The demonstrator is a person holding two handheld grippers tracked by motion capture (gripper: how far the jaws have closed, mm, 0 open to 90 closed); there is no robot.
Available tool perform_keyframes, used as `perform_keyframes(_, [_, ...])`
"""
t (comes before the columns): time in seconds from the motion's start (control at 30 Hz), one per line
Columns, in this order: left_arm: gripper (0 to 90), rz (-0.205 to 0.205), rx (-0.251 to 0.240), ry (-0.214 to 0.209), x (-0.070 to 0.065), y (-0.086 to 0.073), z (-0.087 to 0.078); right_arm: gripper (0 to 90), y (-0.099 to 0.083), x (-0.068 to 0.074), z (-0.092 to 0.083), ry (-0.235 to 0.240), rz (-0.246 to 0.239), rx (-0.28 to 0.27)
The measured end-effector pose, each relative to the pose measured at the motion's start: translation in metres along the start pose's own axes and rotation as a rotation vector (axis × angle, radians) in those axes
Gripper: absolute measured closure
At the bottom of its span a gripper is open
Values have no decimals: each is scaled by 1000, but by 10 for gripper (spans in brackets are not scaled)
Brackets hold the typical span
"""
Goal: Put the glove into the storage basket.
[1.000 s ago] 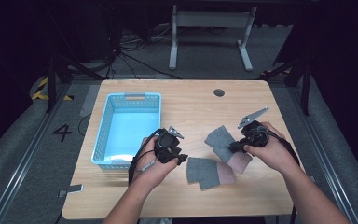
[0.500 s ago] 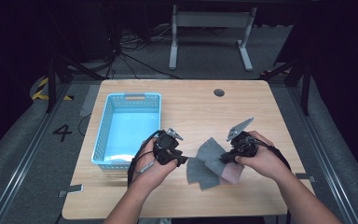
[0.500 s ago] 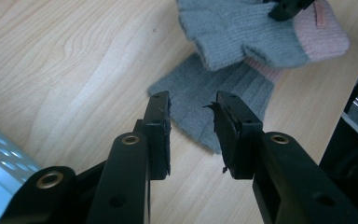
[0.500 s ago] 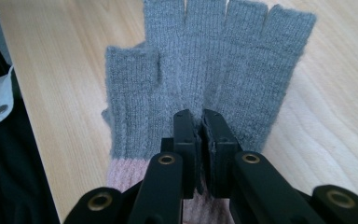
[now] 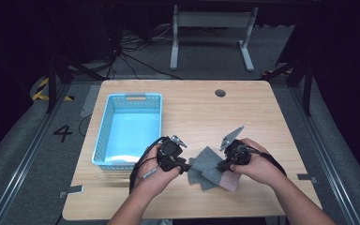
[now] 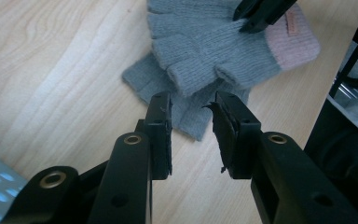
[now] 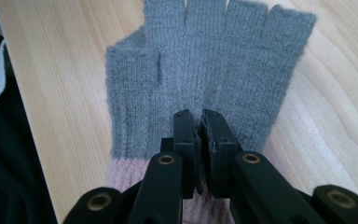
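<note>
Two grey fingerless knit gloves with pink cuffs lie overlapped on the wooden table [image 5: 262,108]. The upper glove [image 7: 205,60] lies flat, fingers pointing away from my right gripper [image 7: 201,123], which is shut on its fabric just above the pink cuff [image 7: 121,179]. In the left gripper view the upper glove [image 6: 214,42] partly covers the lower glove [image 6: 142,81]. My left gripper [image 6: 191,100] is open, its jaws just over the lower glove's edge, holding nothing. From above, the gloves [image 5: 208,164] sit between the left gripper [image 5: 183,166] and right gripper [image 5: 222,165].
A light blue plastic basket [image 5: 104,126] stands at the table's left, close behind the left hand. A round cable hole [image 5: 220,93] is at the table's back. The table's near edge lies just behind the hands.
My right gripper has moved left with the glove it holds, bringing it over the other glove. The left gripper has barely shifted.
</note>
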State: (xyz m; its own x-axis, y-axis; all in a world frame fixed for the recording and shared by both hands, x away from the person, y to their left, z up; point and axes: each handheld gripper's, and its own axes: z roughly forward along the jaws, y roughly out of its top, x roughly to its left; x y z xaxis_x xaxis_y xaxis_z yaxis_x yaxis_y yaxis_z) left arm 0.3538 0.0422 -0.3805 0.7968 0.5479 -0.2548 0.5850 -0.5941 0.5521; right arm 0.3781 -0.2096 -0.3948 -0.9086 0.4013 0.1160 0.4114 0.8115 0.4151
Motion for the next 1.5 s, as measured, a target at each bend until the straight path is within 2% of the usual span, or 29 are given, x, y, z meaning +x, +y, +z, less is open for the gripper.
perform_keyframes(0.17, [688, -1, 16, -11, -1, -4, 4, 845, -1, 1, 11, -3, -1, 21])
perform_keyframes(0.4, [690, 7, 28, -16, -2, -3, 7, 793, -5, 2, 16, -10, 41, -10])
perform_keyframes(0.53, [692, 9, 32, -20, -2, -2, 9, 742, -9, 4, 9, -12, 55, -62])
perform_keyframes(0.7, [704, 15, 31, -22, -3, -1, 9, 722, -18, 4, -11, -31, 99, -129])
perform_keyframes(0.83, [728, 20, 30, -38, -2, -1, 9, 725, -28, 4, -25, -55, 121, -143])
perform_keyframes(0.97, [752, 17, 19, -53, -2, -1, 8, 724, -40, 1, -34, -71, 137, -133])
perform_keyframes(1.0, [757, 23, 18, -44, -1, -2, 8, 723, -43, 0, -36, -73, 143, -130])
perform_keyframes(1.13, [783, 23, 29, -50, 1, -3, 9, 720, -56, -8, -41, -78, 170, -107])
perform_keyframes(1.3, [761, 34, 71, -51, 3, -2, 18, 712, -63, -13, -40, -94, 186, -63])
perform_keyframes(1.37, [760, 52, 90, -46, 3, -2, 22, 713, -65, -14, -39, -90, 192, -52])
perform_keyframes(1.5, [767, 56, 137, -49, 6, -2, 35, 716, -70, -16, -36, -81, 197, -21])
